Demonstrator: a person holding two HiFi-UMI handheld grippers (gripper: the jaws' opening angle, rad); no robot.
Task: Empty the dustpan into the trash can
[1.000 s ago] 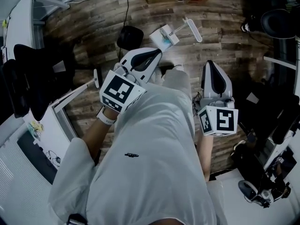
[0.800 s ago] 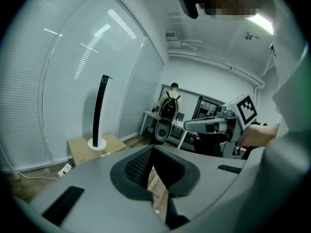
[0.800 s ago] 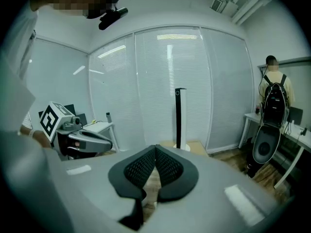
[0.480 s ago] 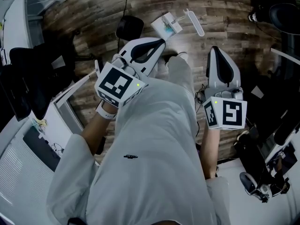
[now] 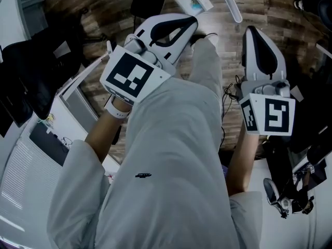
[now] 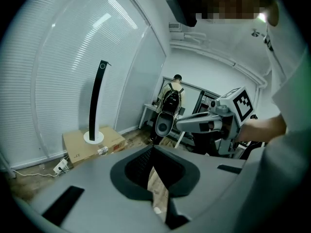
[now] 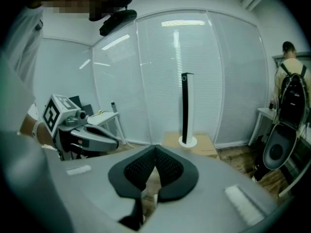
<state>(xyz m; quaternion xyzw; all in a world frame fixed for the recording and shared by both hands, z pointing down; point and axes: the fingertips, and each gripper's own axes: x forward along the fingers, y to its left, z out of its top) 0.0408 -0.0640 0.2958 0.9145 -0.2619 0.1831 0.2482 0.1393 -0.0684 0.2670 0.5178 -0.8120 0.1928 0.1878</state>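
A small white dustpan (image 5: 194,0) lies on the wooden floor at the top of the head view, with a long white handle (image 5: 230,7) just to its right. A black round thing (image 5: 147,2), possibly the trash can, stands to its left. My left gripper (image 5: 192,25) is held out over my leg, its tips just below the dustpan in the picture. It is shut with nothing in it (image 6: 153,148). Further right, my right gripper (image 5: 252,31) points the same way and is also shut and empty (image 7: 155,148). Neither touches the dustpan.
A tower fan (image 6: 96,101) stands on a cardboard box (image 6: 92,145) by the blinds. A person with a backpack (image 7: 291,93) stands at a desk. A black chair (image 5: 28,66) and a white desk (image 5: 78,95) lie left; cables (image 5: 226,95) and dark equipment (image 5: 290,191) right.
Both grippers have moved forward and lower, toward the dustpan. The dustpan and black object now sit nearer the top edge of the head view. Both stayed shut.
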